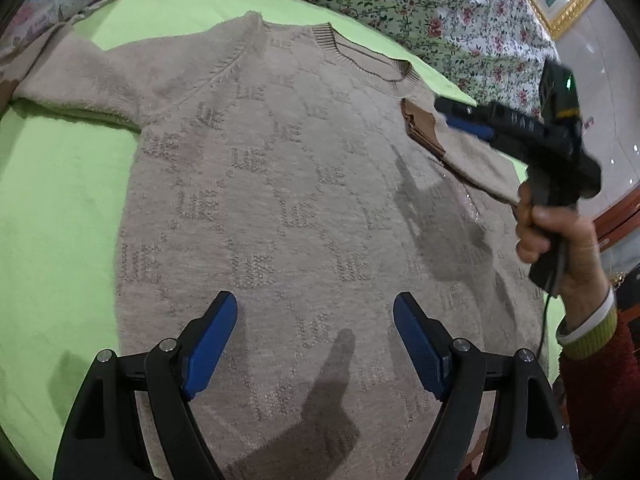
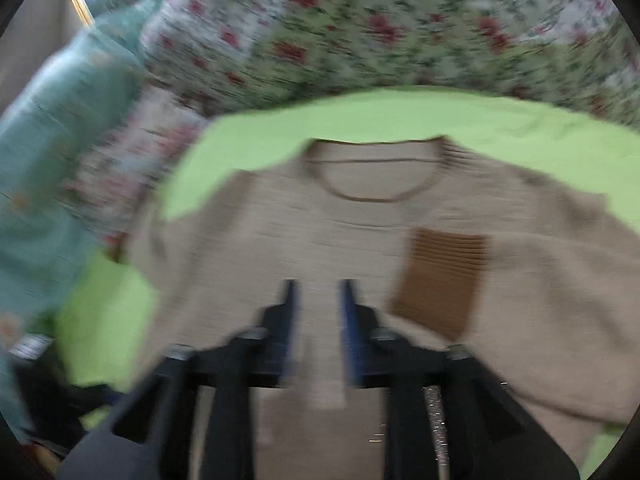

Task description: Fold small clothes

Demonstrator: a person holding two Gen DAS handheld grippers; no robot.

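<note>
Surface: green sheet (image 1: 52, 208), a beige sweater (image 1: 280, 200) spread flat on it, front up, collar (image 1: 360, 56) at the far side.
Room: floral bedding (image 1: 440, 8) heaped along the far edge of the sheet; a gilt frame (image 1: 568, 4) and pale glossy floor beyond it at the right; a teal cloth (image 2: 52, 168) at the left of the right wrist view.
Sweater: one sleeve (image 1: 72, 84) lies straight out over the sheet; the other sleeve is folded across the chest, its brown cuff (image 1: 422, 128) lying below the collar.
Left gripper (image 1: 314, 344): above the hem end, blue pads (image 1: 210, 346) wide apart, nothing between them; its shadow falls on the knit.
Right gripper (image 1: 464, 118): carried in a hand (image 1: 556, 240) with a red, green-cuffed sleeve, over the folded sleeve near the cuff. In its own view the fingers (image 2: 286, 320) stand parted with a narrow gap, bare knit showing through; no cloth is pinched.
Hard to make out: right wrist view is badly smeared, so knit pattern and edges are lost; whether the fingertips touch the sweater, I cannot tell.
Cut off: the hem runs under the left gripper and out of view; the straight sleeve's end is clipped by the lens rim.
</note>
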